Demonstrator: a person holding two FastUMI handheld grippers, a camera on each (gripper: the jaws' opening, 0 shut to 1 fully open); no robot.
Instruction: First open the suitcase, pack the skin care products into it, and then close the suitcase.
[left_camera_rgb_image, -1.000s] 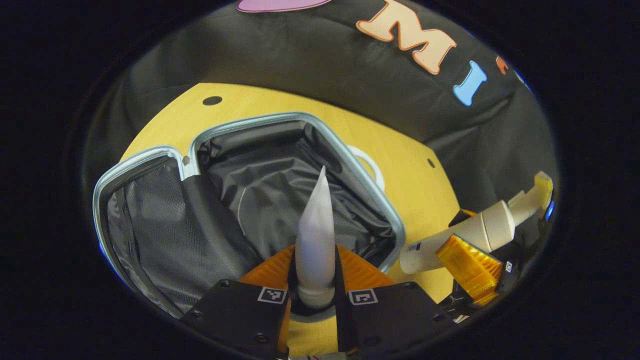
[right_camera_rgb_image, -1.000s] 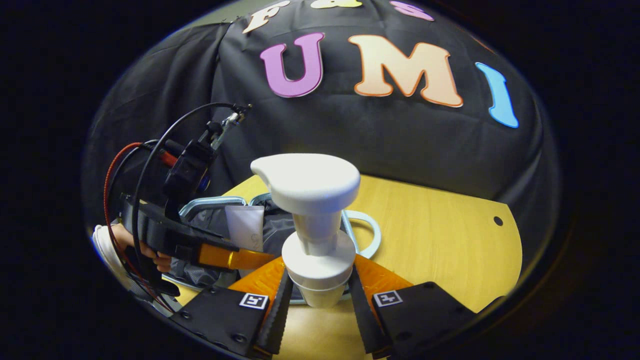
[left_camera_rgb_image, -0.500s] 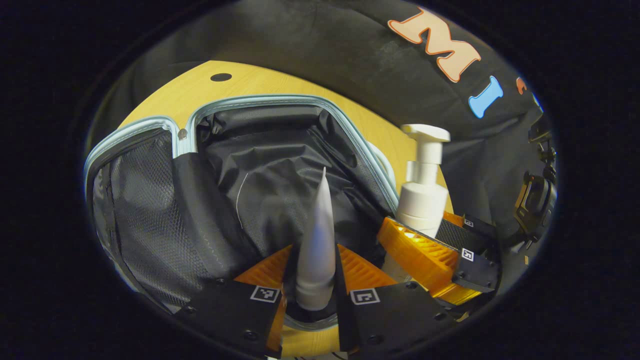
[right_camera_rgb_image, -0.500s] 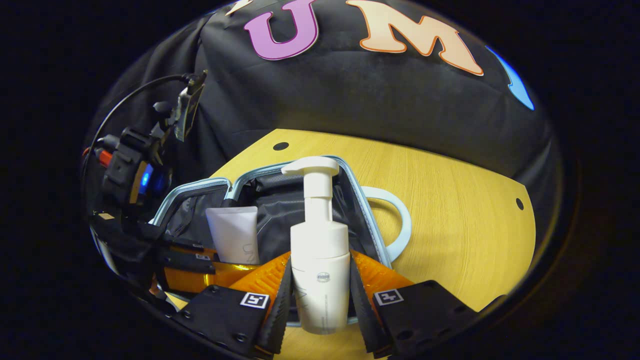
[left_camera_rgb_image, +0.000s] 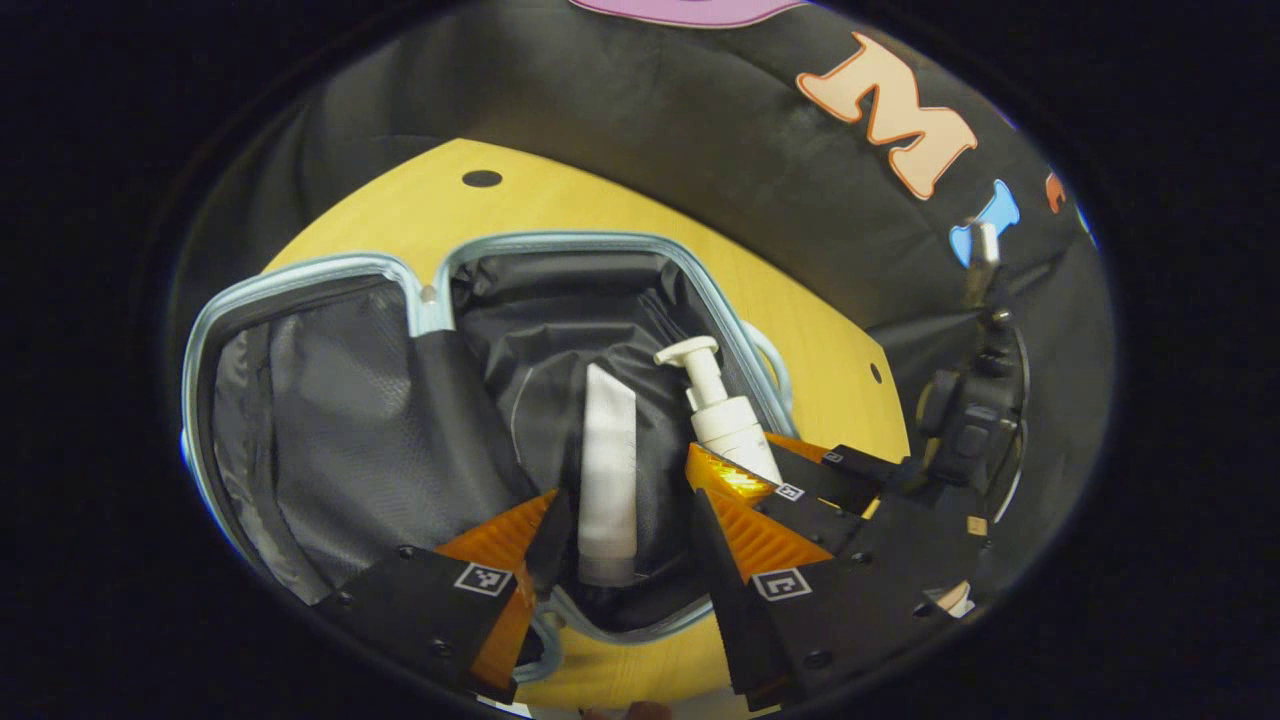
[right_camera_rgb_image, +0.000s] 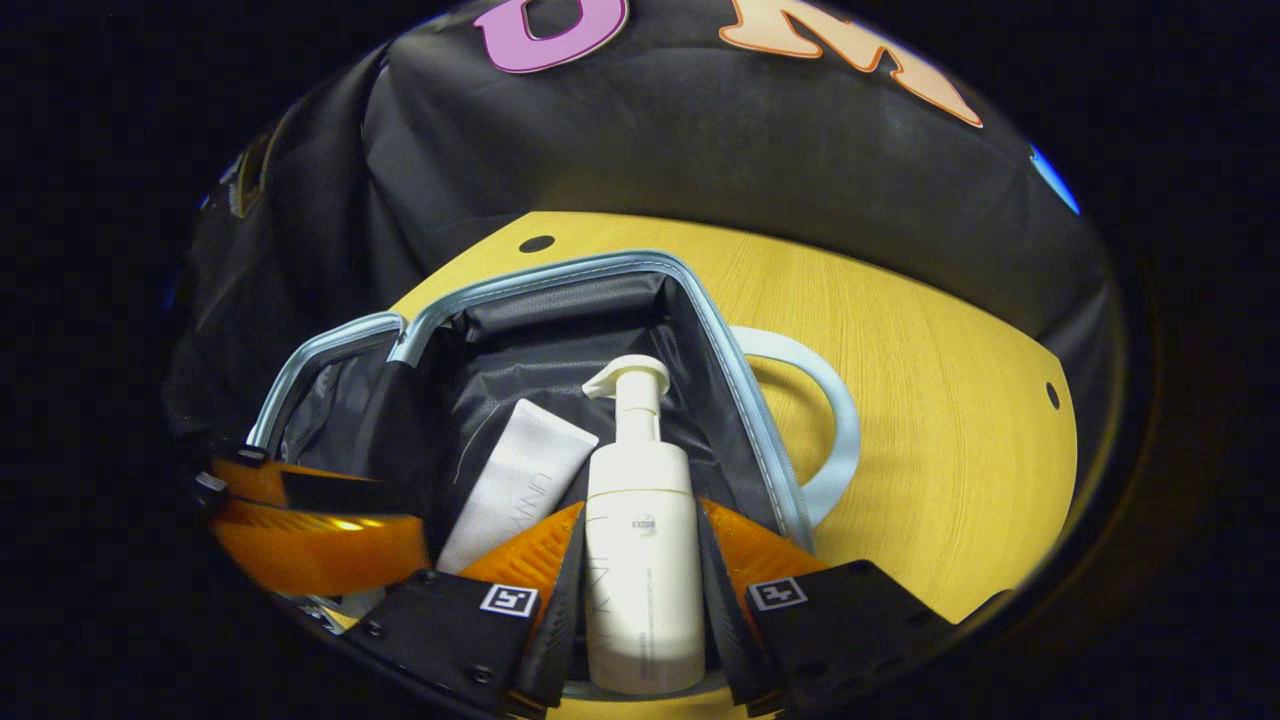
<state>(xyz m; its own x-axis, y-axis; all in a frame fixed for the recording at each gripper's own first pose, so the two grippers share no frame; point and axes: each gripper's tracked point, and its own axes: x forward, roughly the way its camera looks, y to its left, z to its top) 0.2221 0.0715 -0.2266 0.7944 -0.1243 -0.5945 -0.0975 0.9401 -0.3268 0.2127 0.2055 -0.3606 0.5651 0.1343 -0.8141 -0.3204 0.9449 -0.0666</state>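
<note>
The open suitcase (left_camera_rgb_image: 600, 243) with a pale blue rim and black lining lies on the yellow table (left_camera_rgb_image: 420, 205). A white tube (left_camera_rgb_image: 608, 470) lies flat on the lining between the spread fingers of my left gripper (left_camera_rgb_image: 625, 500), which is open and not touching it. My right gripper (right_camera_rgb_image: 640, 515) is shut on a white pump bottle (right_camera_rgb_image: 640, 540), held over the suitcase's (right_camera_rgb_image: 560, 278) inside beside the tube (right_camera_rgb_image: 515, 485). In the left gripper view the bottle (left_camera_rgb_image: 725, 425) and right gripper (left_camera_rgb_image: 745, 480) sit just right of the tube. I cannot tell whether the bottle touches the lining.
The suitcase's mesh-lined half (left_camera_rgb_image: 330, 420) lies open to the left. Its pale blue handle (right_camera_rgb_image: 830, 400) sticks out on the right over the table (right_camera_rgb_image: 950, 420). A finger of the left gripper (right_camera_rgb_image: 320, 545) is at the left in the right gripper view. The black cloth wall stands behind.
My left gripper opened and let the tube go; it now lies flat in the suitcase. My right gripper lowered the pump bottle into the suitcase next to it.
</note>
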